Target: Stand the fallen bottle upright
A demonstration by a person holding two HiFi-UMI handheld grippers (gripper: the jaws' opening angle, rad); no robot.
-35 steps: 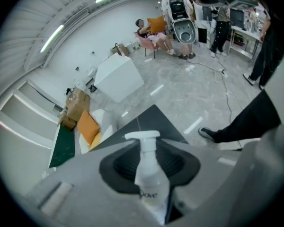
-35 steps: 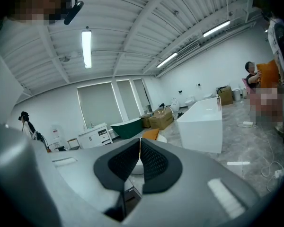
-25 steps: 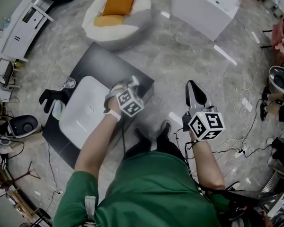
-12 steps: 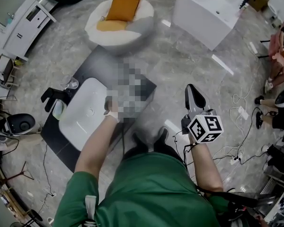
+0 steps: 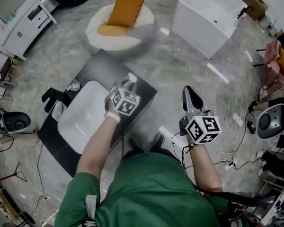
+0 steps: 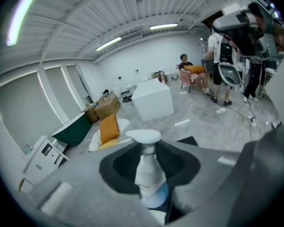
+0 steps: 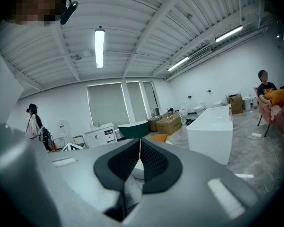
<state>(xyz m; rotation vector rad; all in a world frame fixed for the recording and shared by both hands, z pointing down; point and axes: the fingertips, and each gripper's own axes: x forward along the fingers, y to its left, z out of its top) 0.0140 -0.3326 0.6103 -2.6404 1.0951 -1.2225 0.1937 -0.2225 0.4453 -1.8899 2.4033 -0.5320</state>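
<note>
A white pump bottle [image 6: 149, 181] is held clamped in the left gripper [image 5: 125, 89]'s fingers above the dark counter [image 5: 103, 64]; the right gripper [image 7: 138, 156]'s fingers are clenched on nothing.

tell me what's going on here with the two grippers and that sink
A person holds a gripper in each hand at a black counter with a white basin. The left gripper is clamped on a white pump bottle, held over the counter's edge beside the basin. Whether its base touches the counter cannot be told. The right gripper is shut and empty, held out over the floor.
</note>
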